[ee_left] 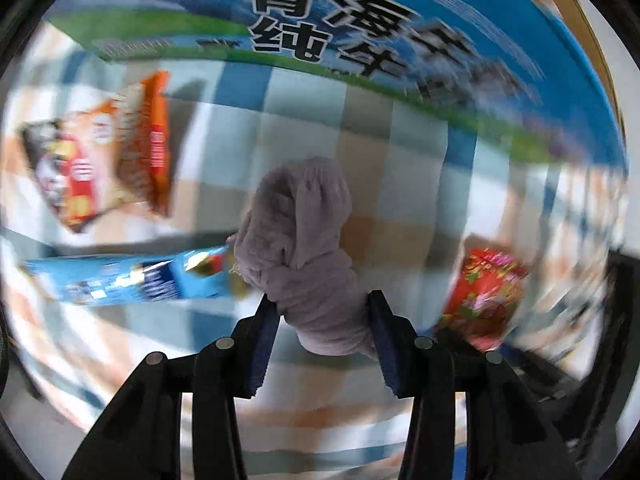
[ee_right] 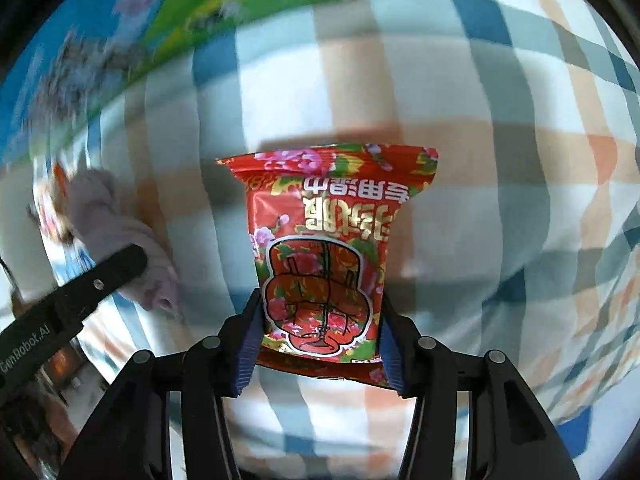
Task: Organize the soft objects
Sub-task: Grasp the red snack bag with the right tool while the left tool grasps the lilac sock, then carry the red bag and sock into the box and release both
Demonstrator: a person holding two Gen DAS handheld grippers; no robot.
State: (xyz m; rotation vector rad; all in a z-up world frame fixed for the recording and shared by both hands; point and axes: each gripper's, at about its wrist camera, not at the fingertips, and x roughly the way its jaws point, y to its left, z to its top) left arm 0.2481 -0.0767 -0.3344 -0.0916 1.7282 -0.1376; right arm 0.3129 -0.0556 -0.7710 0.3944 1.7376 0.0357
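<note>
Gripping a bunched grey cloth (ee_left: 304,248) between closed jaws, the left gripper (ee_left: 323,312) is holding it above the checked tablecloth (ee_left: 400,152), near a blue box (ee_left: 400,20). Right view: the right gripper (ee_right: 322,336) is clamping a red floral packet (ee_right: 326,248) over that cloth.

Between the fingers of the left gripper (ee_left: 322,312) sits a bundle of soft grey-lilac cloth (ee_left: 304,240), fuzzy and matt like fleece. The fingers (ee_left: 264,344) are matt black plastic, lined inside with ribbed blue pads and fixed with small dull metal pins. Between the fingers of the right gripper (ee_right: 320,332) is a red floral packet (ee_right: 328,248) of glossy, crinkled plastic film that catches the light. Beyond both sets of fingertips lies a checked tablecloth (ee_right: 480,160), matt woven fabric, softly wrinkled. Left of the left fingers lie an orange snack bag (ee_left: 108,152) and a blue wrapper (ee_left: 132,280), both shiny film. Ahead stands a smooth printed cardboard box (ee_left: 360,20).
</note>
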